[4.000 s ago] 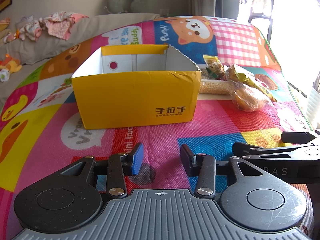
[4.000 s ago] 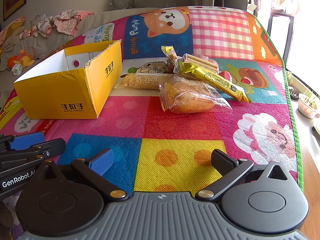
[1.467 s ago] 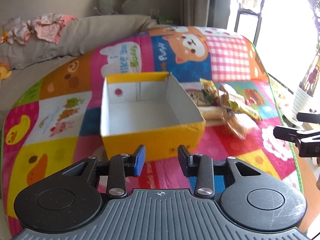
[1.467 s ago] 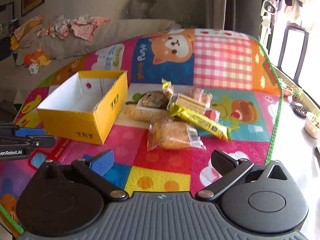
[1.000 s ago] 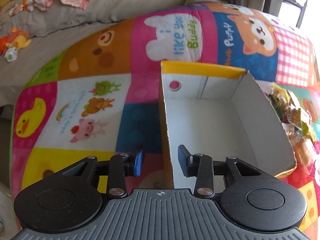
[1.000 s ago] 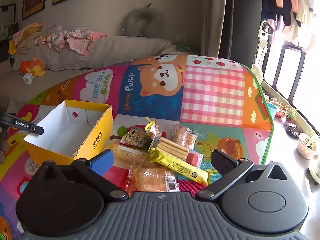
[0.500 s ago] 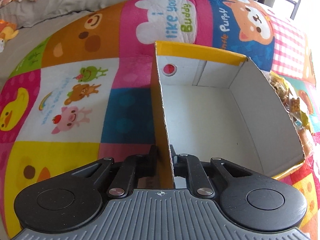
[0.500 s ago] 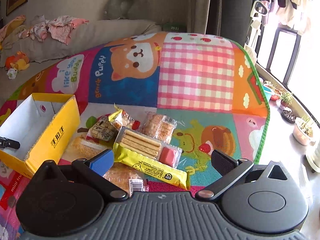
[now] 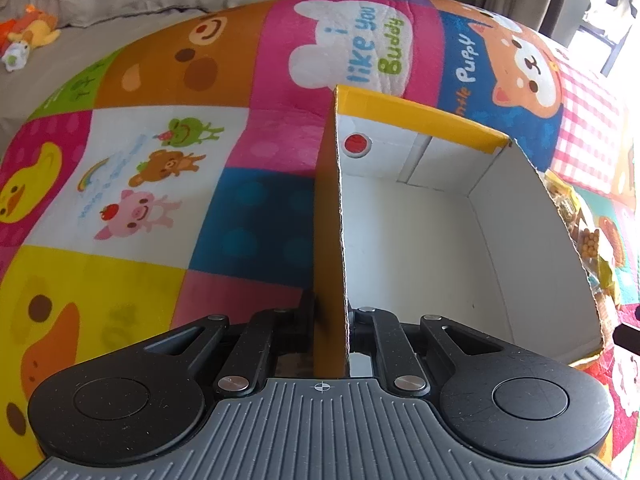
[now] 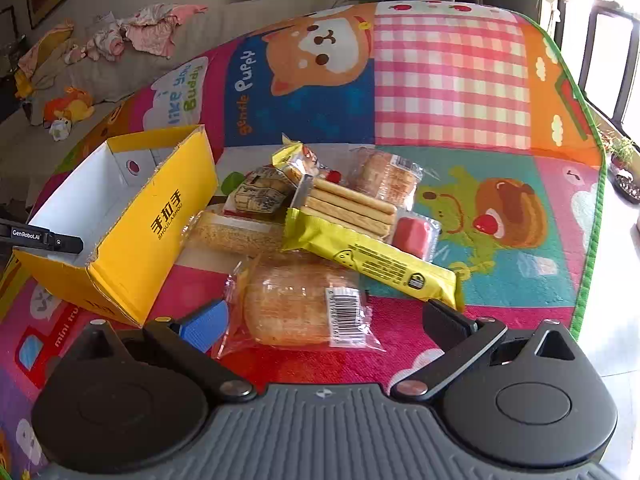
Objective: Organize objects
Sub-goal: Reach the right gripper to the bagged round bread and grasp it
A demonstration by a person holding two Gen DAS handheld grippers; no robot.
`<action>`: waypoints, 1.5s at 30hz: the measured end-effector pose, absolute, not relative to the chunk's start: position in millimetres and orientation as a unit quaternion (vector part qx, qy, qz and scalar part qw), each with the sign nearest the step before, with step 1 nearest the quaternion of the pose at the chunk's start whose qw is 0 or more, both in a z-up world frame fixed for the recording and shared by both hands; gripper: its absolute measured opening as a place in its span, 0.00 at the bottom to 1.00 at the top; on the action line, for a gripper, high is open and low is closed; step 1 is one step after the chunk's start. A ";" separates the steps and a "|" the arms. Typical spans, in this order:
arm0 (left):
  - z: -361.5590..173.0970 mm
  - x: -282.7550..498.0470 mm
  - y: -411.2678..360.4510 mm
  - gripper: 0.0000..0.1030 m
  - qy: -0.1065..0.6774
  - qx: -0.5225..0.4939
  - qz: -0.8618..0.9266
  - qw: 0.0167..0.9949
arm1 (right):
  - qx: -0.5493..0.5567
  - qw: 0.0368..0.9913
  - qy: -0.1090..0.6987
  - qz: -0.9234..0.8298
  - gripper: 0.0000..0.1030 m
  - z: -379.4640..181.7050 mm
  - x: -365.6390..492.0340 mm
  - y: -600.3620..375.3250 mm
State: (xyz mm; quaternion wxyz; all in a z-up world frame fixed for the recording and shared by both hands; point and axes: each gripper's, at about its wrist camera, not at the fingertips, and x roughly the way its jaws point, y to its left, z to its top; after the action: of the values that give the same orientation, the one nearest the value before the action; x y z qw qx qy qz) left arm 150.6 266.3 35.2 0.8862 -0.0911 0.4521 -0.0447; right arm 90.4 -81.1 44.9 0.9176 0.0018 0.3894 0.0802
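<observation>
Item 1, far left: play mat (image 9: 132,184), patchwork of cartoon animals, served as the work surface and bore everything listed.

Item 2: left gripper (image 9: 330,320), jaws brought together on the near side wall of the yellow box (image 9: 460,144). One finger stood outside the wall, one inside. Judged purpose: to steady the box so that it would not slide while being filled.

Item 3: yellow box, open-topped, white inside, nothing in it. It stood on the mat just left of the snack heap.

Item 4: right gripper (image 10: 326,320), jaws wide apart, nothing between the pads. It hung low over the nearest packet, probably lined up for a first pick.

Item 5: bread packet (image 10: 298,306), clear wrap, barcode uppermost, lay at the front of the heap between the open fingers.

Item 6: yellow snack bar (image 10: 372,258), lay slantwise across the heap, partly resting on the biscuit pack (image 10: 348,204).

Item 7: remaining small packets, piled behind, awaiting the box.
</observation>
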 end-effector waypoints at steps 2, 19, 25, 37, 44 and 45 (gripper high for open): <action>35.6 149.6 266.8 0.11 0.453 -0.093 -0.043 0.886 | 0.011 0.922 0.380 0.077 1.00 42.9 95.7 -72.7; 32.9 142.6 261.9 0.12 0.454 -0.077 -0.041 0.886 | 0.104 0.915 0.383 -0.070 0.54 30.7 221.8 -168.2; 32.9 142.3 263.4 0.12 0.453 -0.079 -0.046 0.887 | 0.126 0.891 0.437 0.009 0.51 17.1 161.8 -165.8; 30.4 137.3 267.2 0.13 0.437 -0.095 -0.053 0.893 | 0.048 0.895 0.438 0.071 0.71 24.1 56.8 -121.4; 30.0 136.6 267.3 0.13 0.437 -0.092 -0.055 0.893 | -0.065 0.918 0.352 0.169 0.89 58.4 9.0 -74.8; 29.9 136.4 267.3 0.13 0.436 -0.091 -0.055 0.894 | -0.082 0.911 0.351 0.203 0.92 60.3 3.2 -64.1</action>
State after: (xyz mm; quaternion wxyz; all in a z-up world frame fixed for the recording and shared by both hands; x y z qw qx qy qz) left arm 136.4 267.3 29.9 0.8935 -0.0915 0.4362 -0.0552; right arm 3.2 -64.1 60.3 0.9106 -0.0824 0.3508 0.2025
